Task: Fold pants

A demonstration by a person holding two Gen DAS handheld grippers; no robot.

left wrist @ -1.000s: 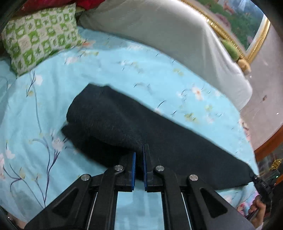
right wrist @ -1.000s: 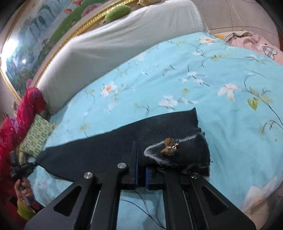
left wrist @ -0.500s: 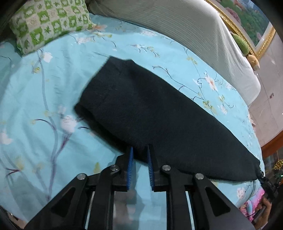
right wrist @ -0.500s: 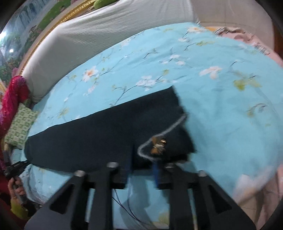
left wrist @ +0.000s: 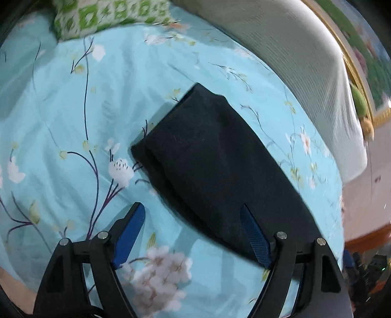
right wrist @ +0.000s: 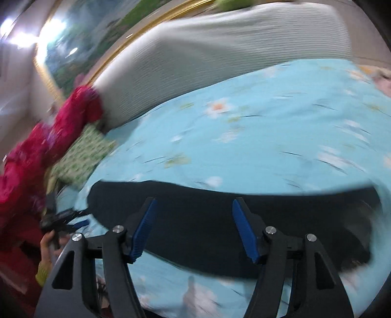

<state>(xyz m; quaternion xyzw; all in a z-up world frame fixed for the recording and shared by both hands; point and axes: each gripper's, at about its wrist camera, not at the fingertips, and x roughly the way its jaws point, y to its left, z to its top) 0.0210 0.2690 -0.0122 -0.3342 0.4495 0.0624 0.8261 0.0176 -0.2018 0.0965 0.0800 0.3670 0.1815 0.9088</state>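
The black pants lie flat as a long folded strip on the light blue flowered bedspread. My left gripper is open and empty, just above the strip's near edge by the leg end. In the right wrist view, which is blurred, the pants stretch across the frame. My right gripper is open and empty, over the strip's middle. The left gripper also shows in the right wrist view, far left, held by a hand.
A green and white checked cushion lies at the bed's far end, also in the right wrist view. A long grey-white bolster runs along the headboard side. Red fabric lies beside the cushion. A gold-framed picture hangs behind.
Both grippers were shut on the pants' near edge; both have opened and let go. The pants now lie flat. The right wrist view has swung left towards the strip's middle.
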